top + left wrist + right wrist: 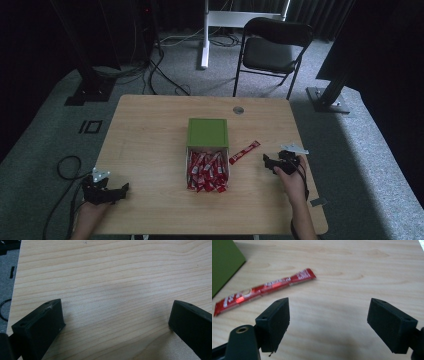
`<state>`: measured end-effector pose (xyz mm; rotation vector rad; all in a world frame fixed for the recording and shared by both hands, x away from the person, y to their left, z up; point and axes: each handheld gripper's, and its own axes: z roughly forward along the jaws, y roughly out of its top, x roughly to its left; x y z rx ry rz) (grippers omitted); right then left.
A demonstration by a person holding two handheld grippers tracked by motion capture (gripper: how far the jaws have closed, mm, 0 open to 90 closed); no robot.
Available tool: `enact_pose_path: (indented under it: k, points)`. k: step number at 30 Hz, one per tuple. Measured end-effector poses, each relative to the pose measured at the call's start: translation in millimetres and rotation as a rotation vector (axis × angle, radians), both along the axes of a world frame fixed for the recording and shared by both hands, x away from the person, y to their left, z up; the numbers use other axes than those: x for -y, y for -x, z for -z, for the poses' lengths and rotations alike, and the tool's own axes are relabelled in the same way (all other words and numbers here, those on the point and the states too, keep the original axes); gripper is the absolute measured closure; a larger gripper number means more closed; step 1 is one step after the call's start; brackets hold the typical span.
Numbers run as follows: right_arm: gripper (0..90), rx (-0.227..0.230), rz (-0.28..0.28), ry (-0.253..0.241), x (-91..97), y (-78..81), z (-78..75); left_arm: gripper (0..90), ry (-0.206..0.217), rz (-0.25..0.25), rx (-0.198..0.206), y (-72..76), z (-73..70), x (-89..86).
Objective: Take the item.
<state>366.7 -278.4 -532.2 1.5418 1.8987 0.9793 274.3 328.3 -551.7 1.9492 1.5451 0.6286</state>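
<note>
A green box (207,132) stands at the table's middle, its open part (208,171) full of several red stick packets. One loose red packet (244,152) (265,290) lies on the wood just right of the box. My right gripper (267,162) (328,322) hovers open a little to the right of that packet, jaws wide apart with nothing between them. My left gripper (122,190) (116,325) sits open near the table's front left corner over bare wood.
The wooden table (150,130) has a round cable hole (238,110) near its far edge. A black folding chair (272,47) stands beyond the table. A black cable loop (67,167) lies on the carpet at the left.
</note>
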Motion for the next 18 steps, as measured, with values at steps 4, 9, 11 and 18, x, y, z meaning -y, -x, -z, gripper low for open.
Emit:
enact_pose_path:
  k: [4,9,11,18]
  points:
    - [18.2,-0.005,0.02,-0.006,8.4,11.9,1.8,0.7,0.0,0.0,0.0,0.0,0.0,0.0]
    - [17.2,-0.001,0.04,-0.004,16.2,24.1,3.0,0.7,0.0,0.0,0.0,0.0,0.0,0.0]
    - [17.1,-0.002,0.05,0.004,18.7,29.4,2.6,0.7,0.0,0.0,0.0,0.0,0.0,0.0]
    - [15.8,0.009,0.079,0.053,21.1,43.8,-1.4,0.7,0.0,0.0,0.0,0.0,0.0,0.0]
